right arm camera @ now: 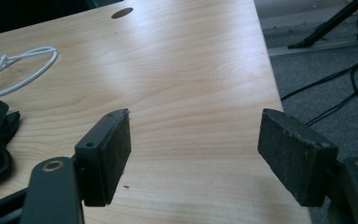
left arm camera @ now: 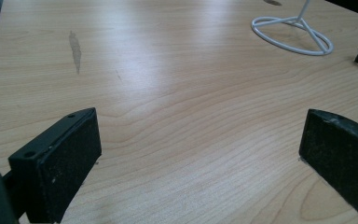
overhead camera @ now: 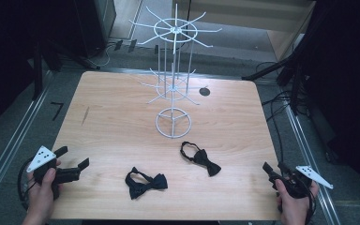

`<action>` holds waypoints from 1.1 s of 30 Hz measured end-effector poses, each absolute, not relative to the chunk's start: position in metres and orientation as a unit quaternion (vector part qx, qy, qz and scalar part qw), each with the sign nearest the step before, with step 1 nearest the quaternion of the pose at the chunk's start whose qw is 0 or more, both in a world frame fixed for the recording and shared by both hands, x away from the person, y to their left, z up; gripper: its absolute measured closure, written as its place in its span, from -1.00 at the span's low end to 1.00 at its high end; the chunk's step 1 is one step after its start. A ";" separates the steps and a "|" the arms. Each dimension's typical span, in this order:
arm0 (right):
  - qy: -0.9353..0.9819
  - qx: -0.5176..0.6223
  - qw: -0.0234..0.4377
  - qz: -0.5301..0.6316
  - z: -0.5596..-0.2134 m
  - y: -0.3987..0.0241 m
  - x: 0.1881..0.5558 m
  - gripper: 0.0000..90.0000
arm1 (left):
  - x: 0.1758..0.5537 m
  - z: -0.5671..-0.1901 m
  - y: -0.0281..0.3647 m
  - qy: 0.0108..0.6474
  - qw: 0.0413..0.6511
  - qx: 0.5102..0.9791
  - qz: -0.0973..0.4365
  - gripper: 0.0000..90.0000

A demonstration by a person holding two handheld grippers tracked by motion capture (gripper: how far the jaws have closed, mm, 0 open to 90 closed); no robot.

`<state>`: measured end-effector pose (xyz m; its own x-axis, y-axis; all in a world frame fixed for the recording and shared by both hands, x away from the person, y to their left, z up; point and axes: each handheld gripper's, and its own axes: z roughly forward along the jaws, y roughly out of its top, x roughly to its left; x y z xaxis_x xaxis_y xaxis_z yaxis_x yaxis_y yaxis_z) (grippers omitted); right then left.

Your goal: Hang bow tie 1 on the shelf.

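Black bow tie (overhead camera: 200, 158) left of right claw (overhead camera: 273, 171)

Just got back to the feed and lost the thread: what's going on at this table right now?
A person holds a tool in each hand at the near edge of the table. The left tool and the right tool both have their jaws open with nothing between them. Two black bow ties lie untouched on the wood: the left bow tie and the right bow tie. Behind them stands a white wire rack, with nothing hanging on its arms.
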<state>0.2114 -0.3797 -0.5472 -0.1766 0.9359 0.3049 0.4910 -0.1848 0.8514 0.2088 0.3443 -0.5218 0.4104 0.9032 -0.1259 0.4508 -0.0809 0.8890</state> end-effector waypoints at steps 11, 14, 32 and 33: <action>0.624 0.558 0.236 0.494 -0.531 -0.337 0.217 -0.31 | 0.212 -0.522 0.338 0.487 0.447 0.708 0.250 -1.00; 0.630 0.548 0.235 0.498 -0.527 -0.329 0.218 -0.30 | 0.211 -0.522 0.338 0.486 0.449 0.706 0.253 -1.00; 0.635 0.533 0.226 0.512 -0.521 -0.304 0.234 -0.29 | 0.210 -0.522 0.342 0.496 0.461 0.689 0.260 -1.00; 0.639 0.529 0.222 0.513 -0.520 -0.300 0.236 -0.29 | 0.209 -0.522 0.342 0.497 0.462 0.686 0.262 -1.00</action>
